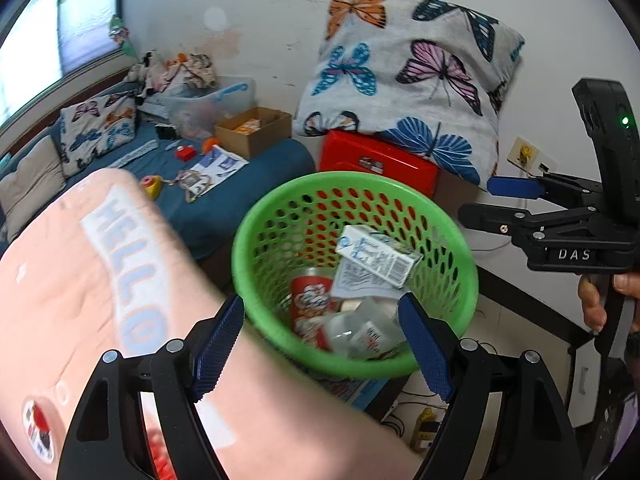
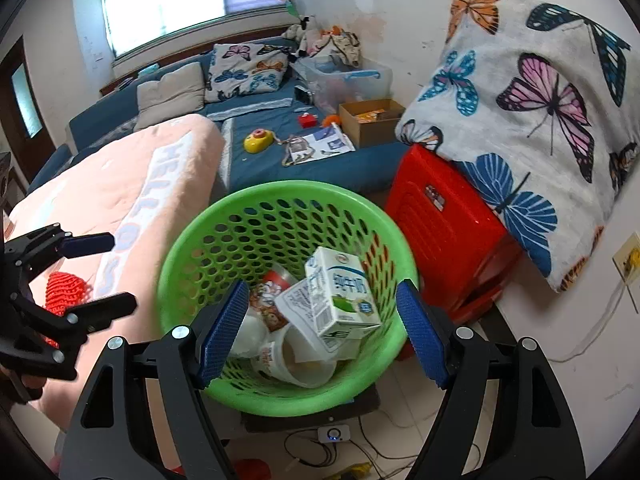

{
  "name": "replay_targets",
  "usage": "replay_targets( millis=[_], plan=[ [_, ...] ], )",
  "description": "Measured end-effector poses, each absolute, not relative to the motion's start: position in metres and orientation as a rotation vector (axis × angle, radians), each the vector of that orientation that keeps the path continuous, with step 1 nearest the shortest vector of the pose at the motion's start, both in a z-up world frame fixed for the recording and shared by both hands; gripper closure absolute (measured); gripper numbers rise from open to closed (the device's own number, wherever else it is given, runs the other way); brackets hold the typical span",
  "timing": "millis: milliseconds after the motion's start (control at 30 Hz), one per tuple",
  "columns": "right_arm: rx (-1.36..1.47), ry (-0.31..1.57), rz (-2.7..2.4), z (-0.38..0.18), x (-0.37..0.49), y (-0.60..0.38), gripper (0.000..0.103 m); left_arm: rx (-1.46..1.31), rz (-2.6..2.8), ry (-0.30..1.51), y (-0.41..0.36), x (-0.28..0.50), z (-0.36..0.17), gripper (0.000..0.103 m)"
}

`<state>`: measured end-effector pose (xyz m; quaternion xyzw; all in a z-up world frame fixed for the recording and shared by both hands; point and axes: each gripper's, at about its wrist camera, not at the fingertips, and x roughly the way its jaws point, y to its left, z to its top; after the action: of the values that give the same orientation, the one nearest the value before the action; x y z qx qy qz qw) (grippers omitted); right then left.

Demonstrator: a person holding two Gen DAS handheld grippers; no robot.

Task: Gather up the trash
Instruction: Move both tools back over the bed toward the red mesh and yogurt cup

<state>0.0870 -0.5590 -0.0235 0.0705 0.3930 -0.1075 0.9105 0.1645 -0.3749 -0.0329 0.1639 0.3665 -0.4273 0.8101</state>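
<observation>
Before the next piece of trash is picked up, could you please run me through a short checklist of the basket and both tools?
1. Left tool empty, jaws open: ok.
2. Right tool empty, jaws open: ok.
3. Round green perforated plastic basket upright: ok.
4. White and blue milk carton inside the basket, on top of the other trash: ok.
5. Room left in the basket: ok, the trash lies below the rim.
6. Next trash item chosen: cannot tell; a red knitted thing lies on the pink blanket beside the left tool, but whether it is trash is unclear.
</observation>
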Motion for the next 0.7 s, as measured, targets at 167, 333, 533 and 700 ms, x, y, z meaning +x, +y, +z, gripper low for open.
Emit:
replay_targets(
  millis=[167, 333, 533, 700],
  plan=[
    [0.146, 0.806, -0.187, -0.022, 0.089, -0.546, 0.027, 0.323, -0.844, 0.777, -0.333, 0.170, -0.027, 0.026],
    [0.122, 0.808, -0.136, -0.020, 0.095, -0.525, 0.025, 0.292, -0.753, 0.782, -0.287, 0.180, -0.024, 0.026],
    [0.084, 0.800, -0.062, -0.014, 0.105, -0.496, 0.021, 0.258, -0.605, 0.791, -0.223, 0.203, -0.026, 0.023],
    [0.038, 0.799, 0.019, -0.011, 0.116, -0.467, 0.018, 0.219, -0.494, 0.815, -0.175, 0.226, -0.034, 0.017]
  ],
)
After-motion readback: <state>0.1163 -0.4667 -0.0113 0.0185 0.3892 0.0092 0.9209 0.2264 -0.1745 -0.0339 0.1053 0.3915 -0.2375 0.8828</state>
